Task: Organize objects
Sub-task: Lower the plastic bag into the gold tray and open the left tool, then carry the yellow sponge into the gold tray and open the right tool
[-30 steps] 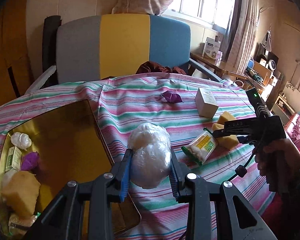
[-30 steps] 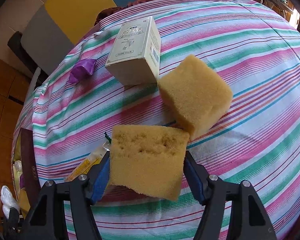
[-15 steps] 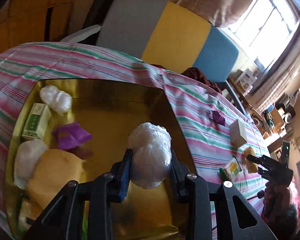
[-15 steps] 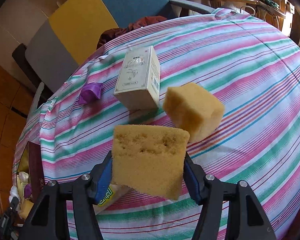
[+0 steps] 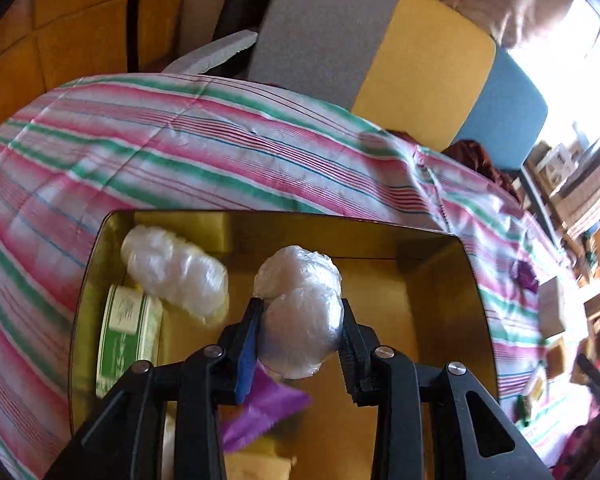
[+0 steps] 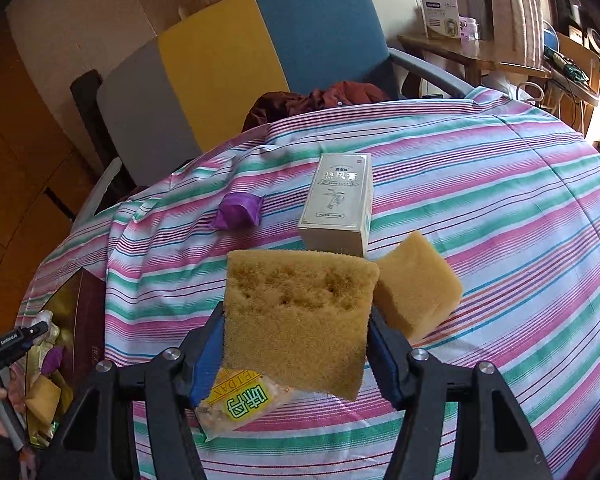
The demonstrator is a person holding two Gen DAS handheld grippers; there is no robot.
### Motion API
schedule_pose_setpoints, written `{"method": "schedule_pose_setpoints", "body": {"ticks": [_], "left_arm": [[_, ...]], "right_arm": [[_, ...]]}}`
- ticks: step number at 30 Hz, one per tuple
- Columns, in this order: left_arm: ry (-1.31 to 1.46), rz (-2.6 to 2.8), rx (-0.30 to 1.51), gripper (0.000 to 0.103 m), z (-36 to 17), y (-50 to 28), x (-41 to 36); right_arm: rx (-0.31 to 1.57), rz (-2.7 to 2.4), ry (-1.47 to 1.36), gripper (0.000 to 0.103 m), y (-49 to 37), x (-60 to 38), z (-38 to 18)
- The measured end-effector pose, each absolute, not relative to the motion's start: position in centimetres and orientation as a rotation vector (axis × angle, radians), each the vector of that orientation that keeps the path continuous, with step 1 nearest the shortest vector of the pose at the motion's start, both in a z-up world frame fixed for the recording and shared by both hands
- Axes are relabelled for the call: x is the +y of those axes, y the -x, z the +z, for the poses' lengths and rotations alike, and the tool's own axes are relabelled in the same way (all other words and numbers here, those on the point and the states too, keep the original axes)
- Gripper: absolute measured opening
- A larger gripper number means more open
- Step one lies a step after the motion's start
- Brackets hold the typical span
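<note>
Hovering over gold tray (image 5: 428, 248), left gripper (image 5: 300, 332) has white plastic-wrapped bundle (image 5: 298, 300) between jaws, jaws opening, pads touching bundle sides. Second white bundle (image 5: 176, 270), green box (image 5: 130, 332), purple wrapper (image 5: 268, 404) lie in tray. Right gripper (image 6: 296, 340) jaws clamp yellow sponge (image 6: 298, 316) above striped tabletop (image 6: 500, 208); second sponge (image 6: 416, 292) just beside, pale box (image 6: 340, 204) behind.

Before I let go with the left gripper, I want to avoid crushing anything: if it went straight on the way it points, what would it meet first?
Probably the bare gold floor of the tray. The left gripper, jaws opening around the plastic-wrapped white bundle, points down there, right of another wrapped bundle. Depth is unclear.
</note>
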State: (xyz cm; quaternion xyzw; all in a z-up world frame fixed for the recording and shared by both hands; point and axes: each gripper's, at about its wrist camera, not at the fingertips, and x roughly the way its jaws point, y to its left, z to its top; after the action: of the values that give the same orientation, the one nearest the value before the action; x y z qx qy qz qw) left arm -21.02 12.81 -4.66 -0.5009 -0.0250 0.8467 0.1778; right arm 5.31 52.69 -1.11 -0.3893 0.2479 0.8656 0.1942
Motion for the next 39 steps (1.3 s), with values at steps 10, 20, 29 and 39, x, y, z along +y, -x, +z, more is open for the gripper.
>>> {"method": "schedule_pose_setpoints", "body": {"ticks": [10, 20, 29, 39], "left_arm": [[1.405, 2.46, -0.008, 0.07, -4.6, 20.7, 12.1], [1.101, 2.535, 0.033, 0.087, -0.5, 11.4, 8.5], [1.011, 2.538, -0.019, 0.096, 0.2, 6.4, 4.5], [1.066, 2.58, -0.133, 0.096, -1.0, 5.7, 1.2]], "right_arm": [[0.645, 2.443, 1.086, 0.064, -5.1, 52.3, -0.9], [0.516, 2.568, 1.086, 0.064, -4.2, 48.7, 0.4], [0.289, 2.847, 1.313, 0.064, 2.9, 34.9, 2.6], [0.042, 2.779, 1.68, 0.066, 14.7, 22.3, -2.4]]}}
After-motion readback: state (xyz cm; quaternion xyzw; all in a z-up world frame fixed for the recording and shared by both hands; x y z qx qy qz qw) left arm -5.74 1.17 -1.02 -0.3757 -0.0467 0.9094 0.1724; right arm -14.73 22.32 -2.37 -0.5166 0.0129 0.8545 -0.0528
